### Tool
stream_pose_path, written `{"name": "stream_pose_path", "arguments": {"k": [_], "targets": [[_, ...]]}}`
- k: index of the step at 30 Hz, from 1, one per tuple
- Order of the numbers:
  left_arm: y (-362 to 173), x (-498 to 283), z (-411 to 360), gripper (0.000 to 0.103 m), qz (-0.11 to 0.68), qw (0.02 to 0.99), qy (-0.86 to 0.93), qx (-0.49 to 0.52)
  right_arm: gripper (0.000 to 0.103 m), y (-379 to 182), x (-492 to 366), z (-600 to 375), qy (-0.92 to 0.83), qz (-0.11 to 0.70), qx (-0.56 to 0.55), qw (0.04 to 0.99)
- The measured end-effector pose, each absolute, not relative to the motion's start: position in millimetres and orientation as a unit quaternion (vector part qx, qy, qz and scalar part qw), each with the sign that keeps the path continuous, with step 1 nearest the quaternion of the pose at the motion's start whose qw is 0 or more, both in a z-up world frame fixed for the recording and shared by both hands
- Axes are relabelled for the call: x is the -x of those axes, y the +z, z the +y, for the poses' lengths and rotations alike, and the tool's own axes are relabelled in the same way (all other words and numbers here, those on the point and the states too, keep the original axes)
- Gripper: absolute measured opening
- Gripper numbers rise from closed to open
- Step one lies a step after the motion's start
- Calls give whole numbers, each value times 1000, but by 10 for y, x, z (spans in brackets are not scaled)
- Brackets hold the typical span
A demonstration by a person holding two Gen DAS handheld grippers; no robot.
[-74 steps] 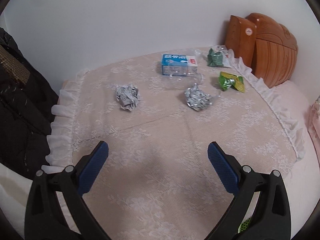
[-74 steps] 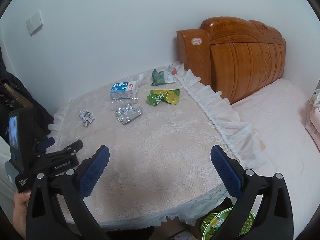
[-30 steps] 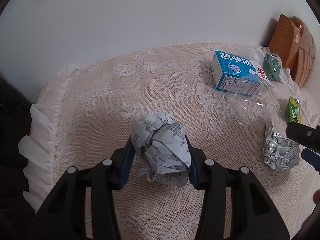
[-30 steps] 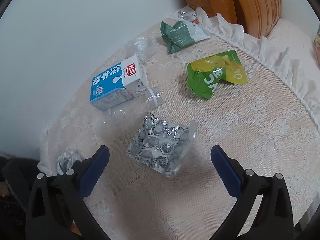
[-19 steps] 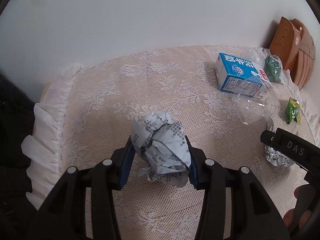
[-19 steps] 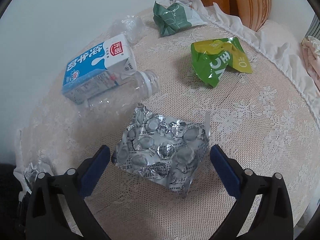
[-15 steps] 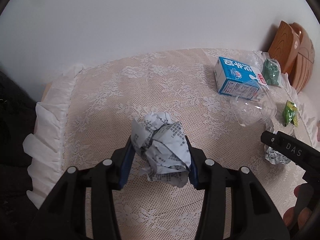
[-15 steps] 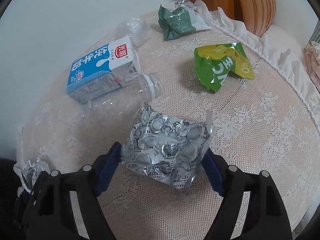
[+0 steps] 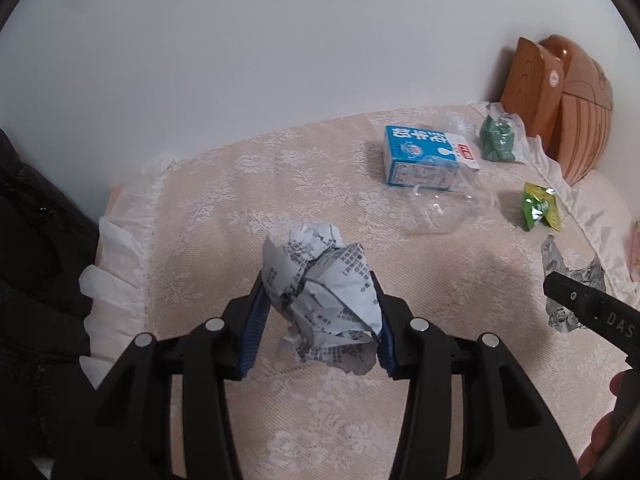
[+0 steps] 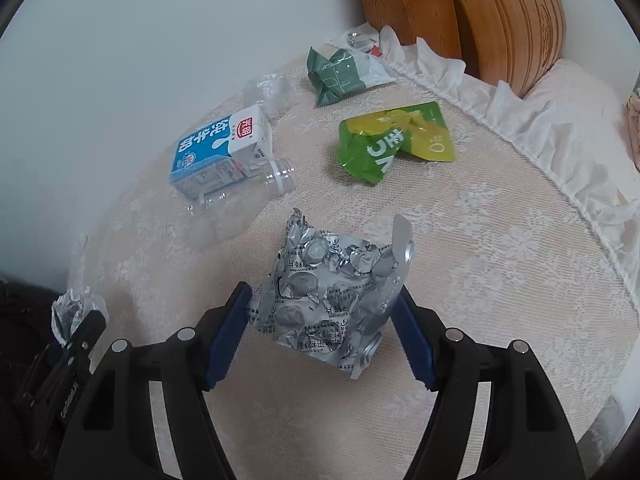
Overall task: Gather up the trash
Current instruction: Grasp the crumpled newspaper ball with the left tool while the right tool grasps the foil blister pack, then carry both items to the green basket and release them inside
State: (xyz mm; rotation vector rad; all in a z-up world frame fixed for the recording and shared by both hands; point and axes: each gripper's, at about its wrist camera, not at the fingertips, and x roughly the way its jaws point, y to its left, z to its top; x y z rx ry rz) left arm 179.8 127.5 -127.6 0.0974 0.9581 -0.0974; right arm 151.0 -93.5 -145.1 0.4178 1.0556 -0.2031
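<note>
A crumpled printed paper ball [image 9: 320,288] sits between the blue pads of my left gripper [image 9: 318,320], which is shut on it and holds it above the lace-covered round table [image 9: 224,208]. My right gripper [image 10: 324,320] has a crushed silver foil blister pack [image 10: 332,288] between its pads; its jaws are closing and both pads press the pack's edges, lifting it off the cloth. In the left wrist view the right gripper's black body [image 9: 592,312] shows at the right edge with the foil pack [image 9: 560,264] behind it.
On the table lie a blue-white milk carton [image 10: 220,148], a clear plastic bottle [image 10: 236,204], a green-yellow wrapper [image 10: 392,144] and a dark green wrapper [image 10: 340,72]. A wooden headboard [image 10: 480,8] stands behind. Black clothing [image 9: 32,260] hangs at the left.
The right jaws came in from wide open onto the foil pack and lifted it. The left gripper rose and drew back with the paper ball still in it.
</note>
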Motion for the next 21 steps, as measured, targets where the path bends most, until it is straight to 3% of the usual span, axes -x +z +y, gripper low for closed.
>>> {"name": "stream_pose_path", "arguments": {"k": [8,21], "targets": [[-980,-1036,656,45,455,881,-101,-76,70,-1171,-411,-1467,-93,478,-162,858],[-820,-15,-589,45,440,860,-217,-138,71,-1044,1095,-2578,-191,441,-207,852]]}}
